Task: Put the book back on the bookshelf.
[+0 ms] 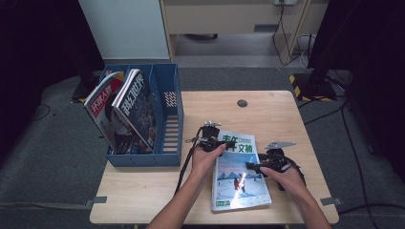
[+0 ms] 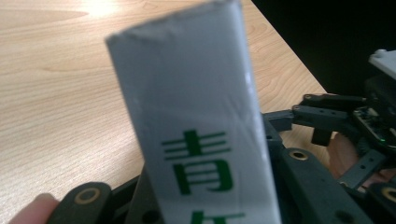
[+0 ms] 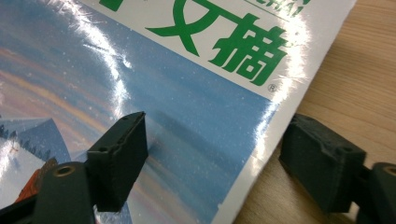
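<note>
My left claw is clamped on the magazine's top corner on the desk; my right claw stands apart astride its edge (glossy, floppy, so grip the spine).

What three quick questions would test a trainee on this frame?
1. True or false: the right gripper is clamped shut on the magazine on the table.
2. What is the left gripper gripping? A the magazine's spine edge; B the blue file rack; C nothing.
3. How many magazines stand in the blue file rack?

Key: 1 false: its jaws stand open, one over the cover and one over the table past the magazine's edge. 2 A. 3 two.
</note>
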A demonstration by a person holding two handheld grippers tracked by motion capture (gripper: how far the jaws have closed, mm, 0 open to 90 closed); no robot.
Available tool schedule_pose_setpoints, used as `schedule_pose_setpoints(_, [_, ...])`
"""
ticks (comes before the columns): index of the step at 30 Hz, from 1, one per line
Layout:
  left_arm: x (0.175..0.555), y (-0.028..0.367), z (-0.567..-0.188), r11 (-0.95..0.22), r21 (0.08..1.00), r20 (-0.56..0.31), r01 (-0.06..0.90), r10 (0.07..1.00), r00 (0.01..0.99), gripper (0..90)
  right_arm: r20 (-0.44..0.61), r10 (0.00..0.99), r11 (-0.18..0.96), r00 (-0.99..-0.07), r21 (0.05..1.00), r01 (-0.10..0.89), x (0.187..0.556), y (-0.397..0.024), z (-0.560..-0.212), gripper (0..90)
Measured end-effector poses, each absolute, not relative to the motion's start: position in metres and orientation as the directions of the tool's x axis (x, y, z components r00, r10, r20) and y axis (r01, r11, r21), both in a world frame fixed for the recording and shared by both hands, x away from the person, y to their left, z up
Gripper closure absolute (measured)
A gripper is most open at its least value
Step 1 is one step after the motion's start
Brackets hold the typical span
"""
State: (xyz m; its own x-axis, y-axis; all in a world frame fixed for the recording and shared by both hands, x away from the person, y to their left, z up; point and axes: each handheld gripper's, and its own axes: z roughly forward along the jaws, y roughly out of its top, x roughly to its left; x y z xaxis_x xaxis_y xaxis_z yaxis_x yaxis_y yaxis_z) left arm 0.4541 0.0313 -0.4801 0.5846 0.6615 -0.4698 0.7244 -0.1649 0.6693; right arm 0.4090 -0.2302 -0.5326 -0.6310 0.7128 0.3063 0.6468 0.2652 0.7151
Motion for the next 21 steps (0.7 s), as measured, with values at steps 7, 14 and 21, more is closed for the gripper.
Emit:
schedule_pose_setpoints(7, [0.4523, 0.0273, -0.4758, -0.186, 0.681, -0.455, 0.708, 0.65, 0.608, 68.9, 0.308, 0.712, 0.259, -0.631, 0.721, 0.643, 0.4094, -0.2281, -0.5337, 20.5])
schedule_pose_setpoints(14, [0.4552, 0.0264, -0.4798, -0.218, 0.665, -0.454, 0.714, 0.641, 0.619, 63.6, 0.308, 0.715, 0.271, -0.628, 0.706, 0.654, 0.4097, -0.2272, -0.5315, 26.9])
schedule_pose_setpoints(21, [0.4567, 0.0251, -0.4801, -0.223, 0.65, -0.461, 0.726, 0.644, 0.611, 64.2, 0.296, 0.713, 0.282, -0.636, 0.709, 0.646, 0.4092, -0.2261, -0.5314, 27.5])
